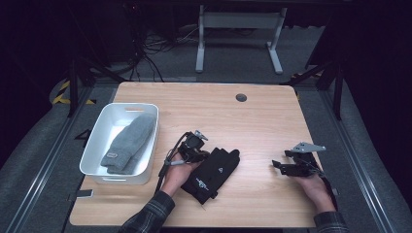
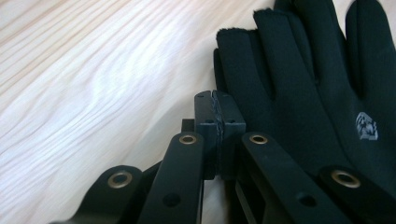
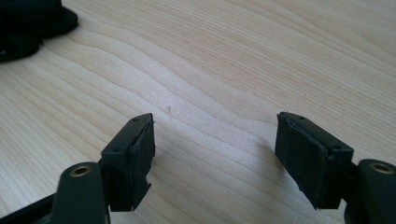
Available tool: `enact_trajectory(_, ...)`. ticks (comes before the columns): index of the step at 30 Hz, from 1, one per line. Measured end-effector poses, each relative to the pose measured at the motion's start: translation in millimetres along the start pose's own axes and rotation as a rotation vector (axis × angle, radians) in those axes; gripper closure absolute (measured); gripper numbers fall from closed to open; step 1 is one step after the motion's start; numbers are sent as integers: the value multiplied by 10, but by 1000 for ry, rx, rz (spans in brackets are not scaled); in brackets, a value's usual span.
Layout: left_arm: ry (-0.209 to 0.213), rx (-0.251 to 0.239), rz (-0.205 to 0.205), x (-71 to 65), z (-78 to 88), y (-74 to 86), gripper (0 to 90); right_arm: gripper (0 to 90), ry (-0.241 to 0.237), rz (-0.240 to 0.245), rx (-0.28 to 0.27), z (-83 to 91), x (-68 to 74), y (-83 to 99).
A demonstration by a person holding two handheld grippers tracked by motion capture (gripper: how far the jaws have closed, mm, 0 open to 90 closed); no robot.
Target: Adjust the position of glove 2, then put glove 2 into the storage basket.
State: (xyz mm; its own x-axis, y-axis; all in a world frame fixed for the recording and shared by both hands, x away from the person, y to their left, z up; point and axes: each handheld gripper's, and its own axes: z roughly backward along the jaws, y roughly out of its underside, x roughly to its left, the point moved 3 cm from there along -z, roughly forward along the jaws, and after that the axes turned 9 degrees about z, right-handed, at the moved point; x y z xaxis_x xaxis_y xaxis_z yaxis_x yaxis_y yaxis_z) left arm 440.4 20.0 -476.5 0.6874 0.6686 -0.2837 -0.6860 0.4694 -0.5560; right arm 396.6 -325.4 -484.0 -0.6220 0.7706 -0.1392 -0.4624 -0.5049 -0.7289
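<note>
Wooden table (image 1: 252,121), left claw (image 2: 216,112) closed beside black glove (image 2: 308,93)

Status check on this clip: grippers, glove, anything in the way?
Left gripper shut, nothing visibly pinched, at the black glove's edge. Right gripper open over bare table. Grey glove lies in the white bin. Nothing in the way.

Overhead forward-down on table (image 1: 257,116); two close low tongs-mounted views, left sharing the black glove (image 2: 317,88).
</note>
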Motion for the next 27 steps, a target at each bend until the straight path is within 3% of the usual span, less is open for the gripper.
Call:
enact_trajectory(7, 66, 28, -67, -250, -131, -53, 899, 292, 2, 5, -3, -26, 12, 0)
enact_trajectory(13, 86, -17, -77, -280, 26, -82, 886, 276, 2, 4, -9, -37, 19, 0)
enact_trajectory(16, 107, -37, -92, -294, 158, -69, 791, 263, 2, 6, -12, -43, 19, 2)
enact_trajectory(19, 139, -36, -104, -324, 282, -25, 632, 251, 3, 4, -10, -45, 20, 1)
enact_trajectory(24, 177, -38, -135, -370, 380, 89, 399, 226, 3, 3, -6, -56, 16, -3)
enact_trajectory(27, 174, -26, -166, -414, 395, 165, 300, 222, 7, 4, -5, -57, 16, -4)
